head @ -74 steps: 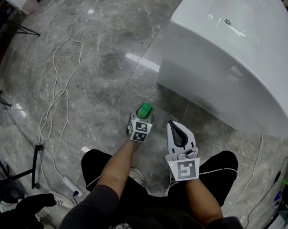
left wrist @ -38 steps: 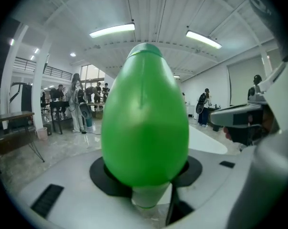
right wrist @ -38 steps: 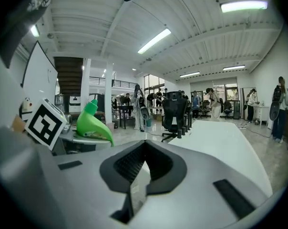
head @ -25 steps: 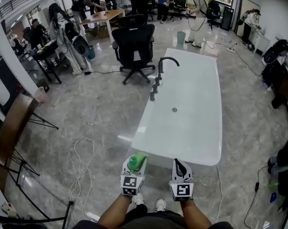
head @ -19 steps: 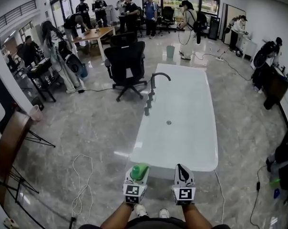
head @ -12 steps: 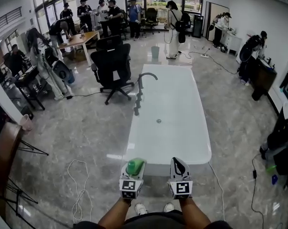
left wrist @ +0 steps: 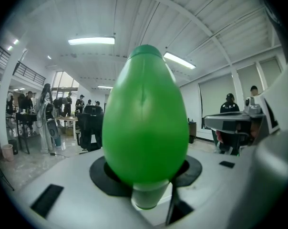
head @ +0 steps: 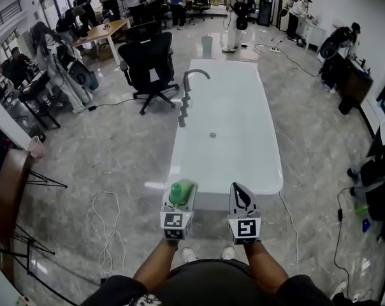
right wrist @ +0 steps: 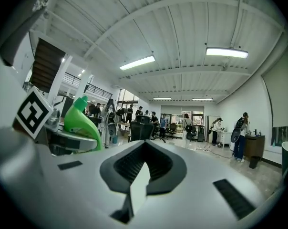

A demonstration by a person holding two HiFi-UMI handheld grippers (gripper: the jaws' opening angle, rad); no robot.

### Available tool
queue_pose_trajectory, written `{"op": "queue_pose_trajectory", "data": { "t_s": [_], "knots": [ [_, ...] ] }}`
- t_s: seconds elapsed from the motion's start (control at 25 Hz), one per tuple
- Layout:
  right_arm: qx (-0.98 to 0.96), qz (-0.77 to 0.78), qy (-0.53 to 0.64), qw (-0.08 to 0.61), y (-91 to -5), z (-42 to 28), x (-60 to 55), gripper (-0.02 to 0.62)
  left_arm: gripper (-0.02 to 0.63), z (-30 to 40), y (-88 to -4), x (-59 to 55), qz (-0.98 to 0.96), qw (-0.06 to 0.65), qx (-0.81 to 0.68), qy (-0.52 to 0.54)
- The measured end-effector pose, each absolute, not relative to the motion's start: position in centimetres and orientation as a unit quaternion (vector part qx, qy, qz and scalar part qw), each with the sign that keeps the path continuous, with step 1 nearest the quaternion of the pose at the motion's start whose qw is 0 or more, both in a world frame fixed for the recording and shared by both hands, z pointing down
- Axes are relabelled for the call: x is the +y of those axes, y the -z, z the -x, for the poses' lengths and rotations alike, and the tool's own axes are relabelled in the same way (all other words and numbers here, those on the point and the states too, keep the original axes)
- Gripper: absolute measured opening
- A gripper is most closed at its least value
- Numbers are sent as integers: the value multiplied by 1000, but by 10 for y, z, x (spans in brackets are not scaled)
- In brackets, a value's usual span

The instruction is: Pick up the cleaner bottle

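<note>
Lifted off the floor (head: 116, 145) since earlier, the cleaner bottle (left wrist: 145, 116) is sitting pinched in our left tongs (head: 181, 199); we are keeping that squeeze steady, right tongs (head: 242, 193) pressed together, empty.

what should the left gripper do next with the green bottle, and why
Probably just hold the grip and steady the bottle at this height. The left gripper is shut on the green cleaner bottle, which is well clear of the floor by the near end of the white bathtub, so the pick-up looks done. The right gripper is shut and empty beside it.
</note>
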State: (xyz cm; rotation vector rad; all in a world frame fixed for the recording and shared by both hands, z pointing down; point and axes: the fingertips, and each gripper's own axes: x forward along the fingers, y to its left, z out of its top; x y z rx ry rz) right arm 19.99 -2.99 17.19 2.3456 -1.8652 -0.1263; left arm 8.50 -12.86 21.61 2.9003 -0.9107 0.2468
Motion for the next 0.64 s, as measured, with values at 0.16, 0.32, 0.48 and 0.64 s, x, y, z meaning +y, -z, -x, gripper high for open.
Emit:
{"op": "queue_pose_trajectory", "data": {
  "t_s": [0.16,0.32,0.48,0.64],
  "knots": [
    [-619,-781,54,64,-164,-201,-32,11,186,-87,-216,-128,-951,34,-296,-80],
    [-618,-782,53,60,-161,-205,-32,11,186,-89,-203,-127,-949,37,-305,-78],
    [-613,-786,49,64,-163,-212,-30,11,186,-95,-216,-127,-949,40,-300,-86],
    [-612,-787,52,63,-167,-215,-32,11,186,-98,-215,-129,-950,41,-300,-75]
  ]
}}
